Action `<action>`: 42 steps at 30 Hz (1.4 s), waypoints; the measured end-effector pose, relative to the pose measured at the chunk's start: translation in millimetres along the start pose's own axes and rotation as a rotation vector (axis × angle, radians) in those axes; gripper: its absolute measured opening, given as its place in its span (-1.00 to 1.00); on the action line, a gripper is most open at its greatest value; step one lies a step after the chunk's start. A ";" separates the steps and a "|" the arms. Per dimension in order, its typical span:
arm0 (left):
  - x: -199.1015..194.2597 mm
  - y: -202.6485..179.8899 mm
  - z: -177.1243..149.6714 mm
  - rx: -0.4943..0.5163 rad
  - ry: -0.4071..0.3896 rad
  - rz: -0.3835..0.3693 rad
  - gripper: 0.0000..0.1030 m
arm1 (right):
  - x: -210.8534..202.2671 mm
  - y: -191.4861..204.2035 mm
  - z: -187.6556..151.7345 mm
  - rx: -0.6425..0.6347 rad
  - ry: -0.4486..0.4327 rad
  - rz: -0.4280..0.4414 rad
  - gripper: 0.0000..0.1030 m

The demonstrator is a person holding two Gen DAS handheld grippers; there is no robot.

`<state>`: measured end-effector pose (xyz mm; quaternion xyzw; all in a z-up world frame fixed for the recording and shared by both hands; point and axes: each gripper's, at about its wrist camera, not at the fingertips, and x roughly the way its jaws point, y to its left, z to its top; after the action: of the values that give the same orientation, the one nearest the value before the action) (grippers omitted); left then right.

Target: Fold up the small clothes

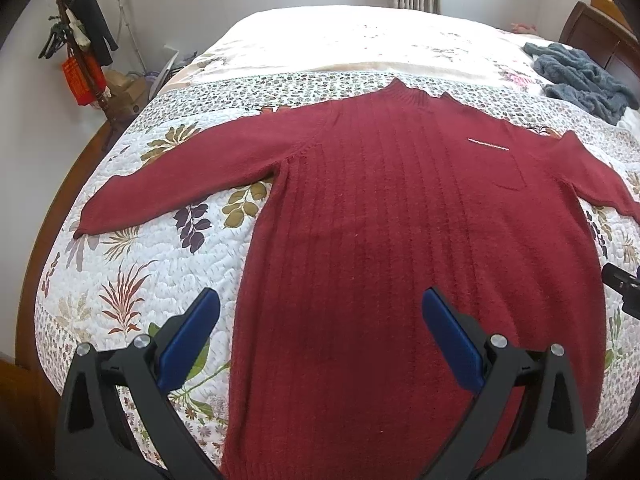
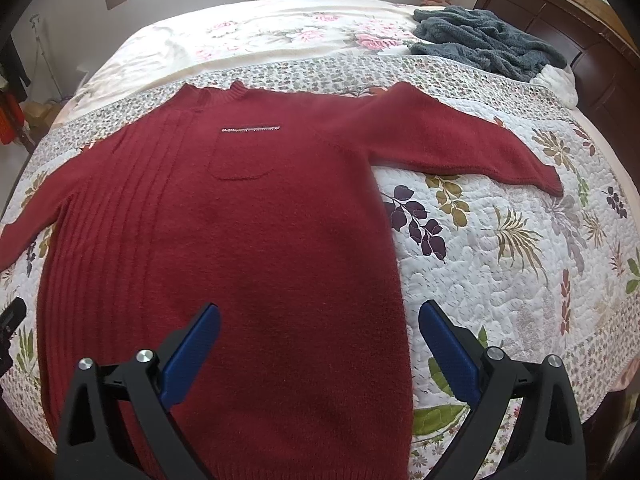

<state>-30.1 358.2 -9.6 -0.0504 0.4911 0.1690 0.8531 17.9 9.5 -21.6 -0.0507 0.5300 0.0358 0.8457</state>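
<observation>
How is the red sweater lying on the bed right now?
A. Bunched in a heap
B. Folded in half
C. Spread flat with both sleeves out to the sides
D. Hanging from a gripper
C: the sweater lies flat on the quilt, one sleeve stretched left and the other sleeve right, while both the left gripper and right gripper hover open, holding nothing.

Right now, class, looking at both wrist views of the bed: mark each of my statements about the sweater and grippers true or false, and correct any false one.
1. The red sweater lies spread flat with both sleeves out. True.
2. The left gripper is clamped on the hem. False: it is open, holding nothing.
3. The sweater has a chest pocket. True.
4. The grey garment is neatly folded. False: it lies crumpled near the headboard.
5. The right gripper is open. True.
</observation>
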 end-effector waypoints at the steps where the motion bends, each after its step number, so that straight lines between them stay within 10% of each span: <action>1: 0.2 0.2 0.1 -0.001 0.000 0.000 0.94 | 0.1 0.1 0.2 -0.001 -0.001 -0.001 0.92; 34: 3.9 -3.2 -1.4 0.015 -0.004 0.018 0.94 | 3.0 -1.2 4.9 -0.001 -0.011 0.009 0.92; 42: 23.9 -40.3 41.9 0.028 -0.034 -0.028 0.94 | 20.4 -108.6 46.3 0.159 -0.033 0.003 0.92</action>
<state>28.9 336.7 -11.8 -0.0425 0.4783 0.1511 0.8641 80.5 -92.3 -14.8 0.0182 0.5174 -0.0042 0.8555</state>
